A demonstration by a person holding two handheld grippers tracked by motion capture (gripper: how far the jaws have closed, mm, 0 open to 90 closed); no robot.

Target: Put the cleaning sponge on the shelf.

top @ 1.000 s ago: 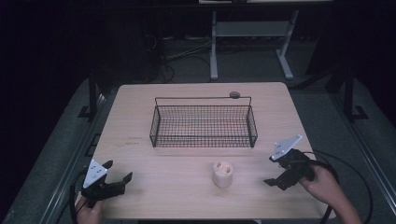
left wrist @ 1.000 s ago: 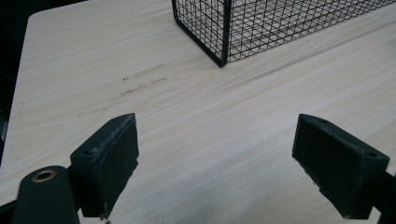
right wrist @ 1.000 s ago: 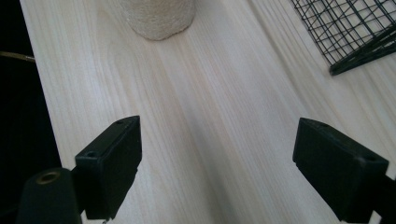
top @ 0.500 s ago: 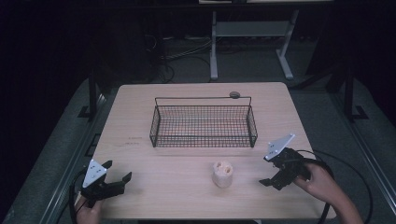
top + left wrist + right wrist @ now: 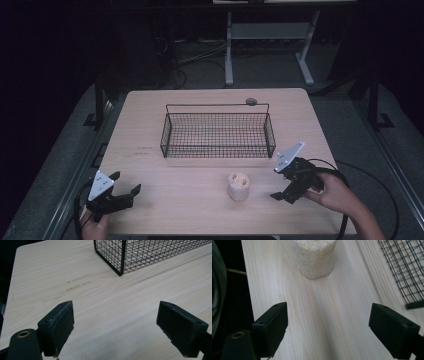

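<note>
Pale loofah chunk (image 5: 315,257) — ahead of wide right claw (image 5: 328,331).

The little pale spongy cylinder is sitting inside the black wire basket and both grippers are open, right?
Not quite. The small pale spongy cylinder stands on the light wooden table, in front of the black wire basket, as the high view shows. Both the left gripper and right gripper are open.
</note>
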